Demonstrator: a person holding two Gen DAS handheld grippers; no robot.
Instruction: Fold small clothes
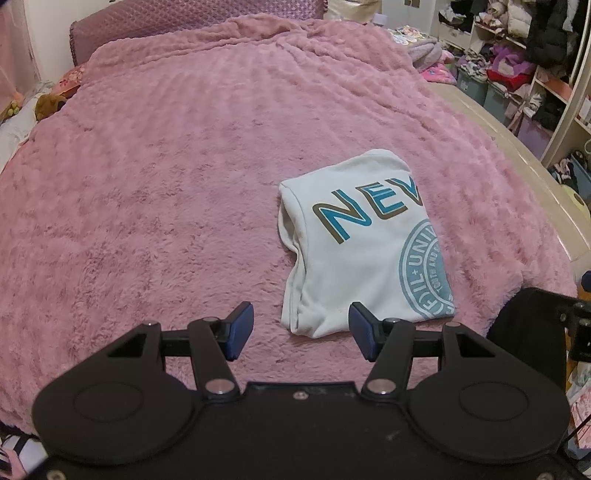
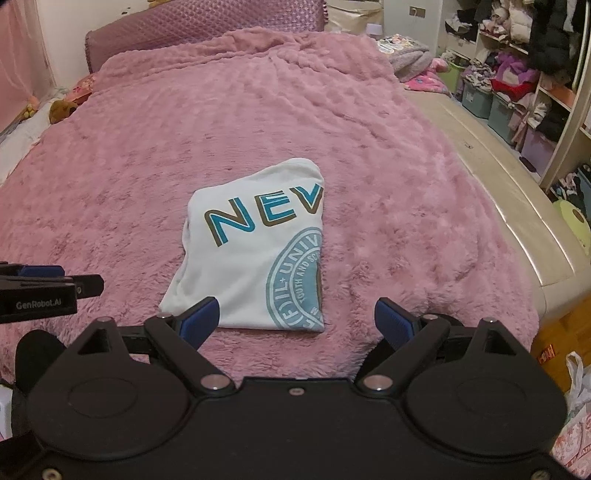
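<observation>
A white T-shirt (image 1: 354, 251) with teal "NEV" lettering and a round teal stamp lies folded into a compact rectangle on the pink fluffy blanket (image 1: 184, 166). In the right wrist view the same T-shirt (image 2: 251, 258) sits just ahead of the fingers. My left gripper (image 1: 301, 330) is open, hovering at the shirt's near-left corner with nothing between its blue pads. My right gripper (image 2: 297, 326) is open too, wide apart over the shirt's near edge and holding nothing. The left gripper's (image 2: 48, 288) side shows at the left edge of the right wrist view.
The blanket (image 2: 369, 147) covers a bed with a purple headboard (image 1: 184, 18). A beige mattress edge (image 2: 498, 177) runs along the right. Shelves and bins stuffed with clothes (image 2: 517, 74) stand beyond it. A plush toy (image 1: 48, 105) lies at the bed's far left.
</observation>
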